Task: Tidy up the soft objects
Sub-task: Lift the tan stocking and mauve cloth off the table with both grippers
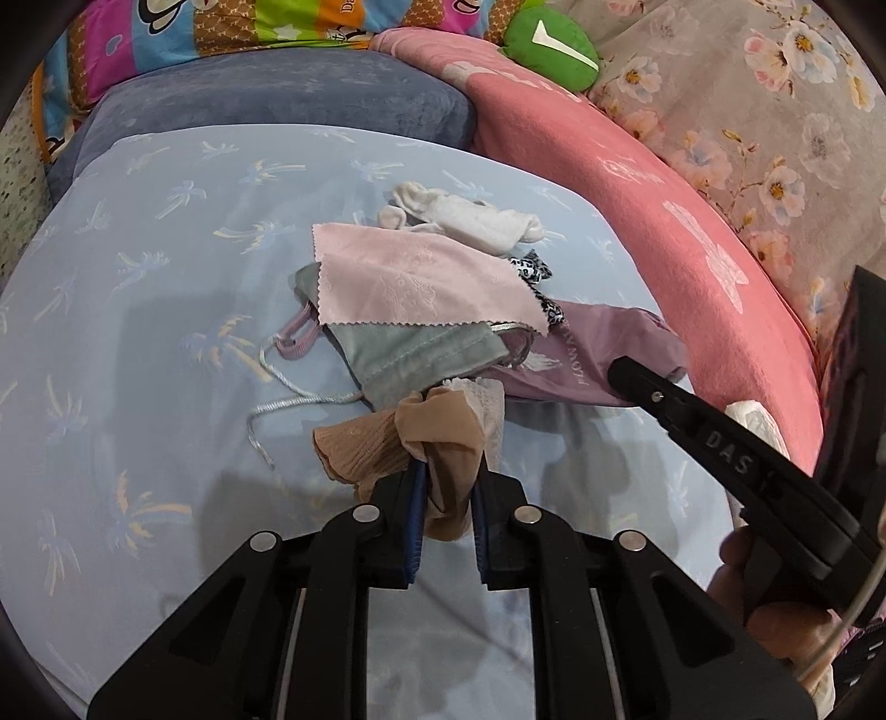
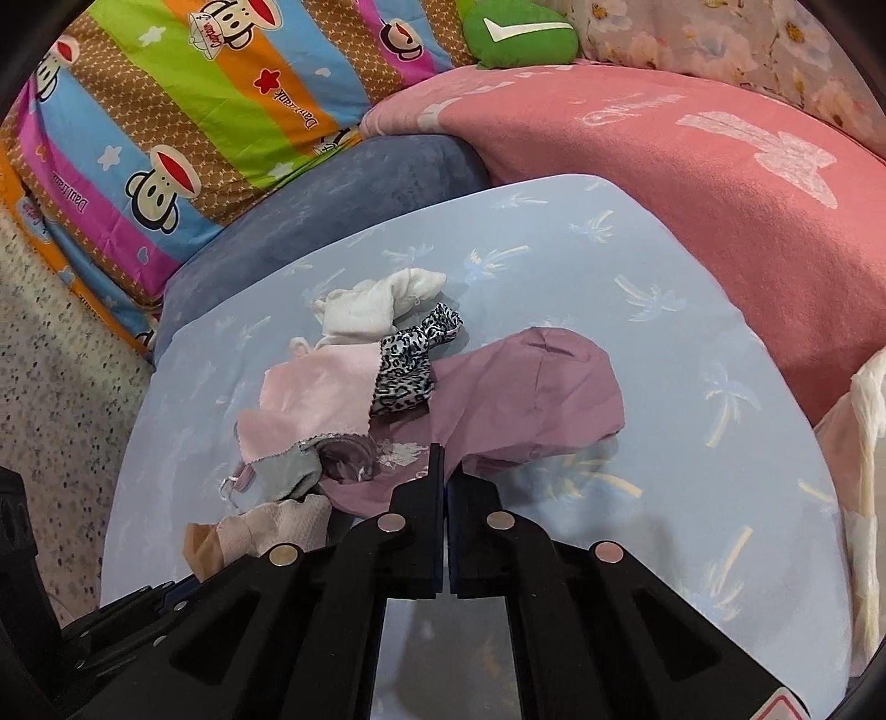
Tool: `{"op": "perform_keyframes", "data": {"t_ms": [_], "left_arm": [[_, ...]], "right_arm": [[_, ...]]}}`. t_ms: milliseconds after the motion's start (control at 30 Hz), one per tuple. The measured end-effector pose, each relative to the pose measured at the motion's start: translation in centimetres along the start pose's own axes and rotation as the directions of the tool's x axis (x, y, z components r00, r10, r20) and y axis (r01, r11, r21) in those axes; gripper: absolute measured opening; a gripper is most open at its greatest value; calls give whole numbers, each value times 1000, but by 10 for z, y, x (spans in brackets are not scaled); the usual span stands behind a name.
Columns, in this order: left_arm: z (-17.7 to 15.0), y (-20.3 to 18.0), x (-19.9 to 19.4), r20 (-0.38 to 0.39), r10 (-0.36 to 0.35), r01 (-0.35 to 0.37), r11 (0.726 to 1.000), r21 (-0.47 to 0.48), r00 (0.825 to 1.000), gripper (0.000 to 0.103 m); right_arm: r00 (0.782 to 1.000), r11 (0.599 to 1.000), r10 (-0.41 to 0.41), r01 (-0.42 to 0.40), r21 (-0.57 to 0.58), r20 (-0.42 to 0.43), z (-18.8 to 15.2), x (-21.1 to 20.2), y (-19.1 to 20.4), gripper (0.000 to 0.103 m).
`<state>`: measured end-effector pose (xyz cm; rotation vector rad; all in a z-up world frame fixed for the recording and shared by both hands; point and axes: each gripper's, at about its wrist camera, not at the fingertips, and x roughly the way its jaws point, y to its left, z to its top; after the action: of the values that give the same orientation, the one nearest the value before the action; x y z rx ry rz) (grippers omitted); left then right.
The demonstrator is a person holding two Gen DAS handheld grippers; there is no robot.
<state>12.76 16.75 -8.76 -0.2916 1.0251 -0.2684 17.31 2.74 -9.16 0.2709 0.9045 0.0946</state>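
A heap of small soft items lies on a pale blue palm-print sheet (image 1: 166,332). My left gripper (image 1: 448,482) is shut on a tan stocking (image 1: 443,437) at the heap's near edge, with a whitish mesh piece (image 1: 490,404) beside it. My right gripper (image 2: 446,471) has its jaws together on the near edge of a purple cloth (image 2: 526,393); in the left wrist view the right gripper (image 1: 617,371) rests on that purple cloth (image 1: 581,343). Behind lie a pink cloth (image 1: 421,282), a grey drawstring pouch (image 1: 421,354), a white sock (image 1: 476,219) and a leopard-print piece (image 2: 410,360).
A pink blanket (image 1: 637,221) borders the sheet on the right. A blue-grey cushion (image 1: 277,94) lies behind it, with a striped cartoon quilt (image 2: 194,111) and a green plush (image 1: 554,44) further back. A hand (image 1: 775,620) holds the right gripper.
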Motion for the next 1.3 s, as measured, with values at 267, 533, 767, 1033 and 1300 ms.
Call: {"op": "perform_keyframes", "data": {"t_ms": [267,533,767,1033,1300], "left_arm": [[-10,-30,-20,24,-26,25,999,47,999,14],[-16,-67,-43,64,-59,51,992,118,996,14],[-23,-88,-63,96,-79,63,985,160,992,14],[-25,-99,-72,118,-84,61,981,186,989,14],[-25,-99,-80,140,-78,51,981,186,987,14]], "right_arm": [[993,999,-29,34,-38,118,-4,-71,-5,1],[972,999,-35,39,-14,233,0,-141,-22,1],[954,999,-32,30,12,297,7,-185,-39,1],[944,1000,2,-7,15,329,2,-214,-45,1],[927,992,113,-124,8,359,6,-241,-40,1]]}}
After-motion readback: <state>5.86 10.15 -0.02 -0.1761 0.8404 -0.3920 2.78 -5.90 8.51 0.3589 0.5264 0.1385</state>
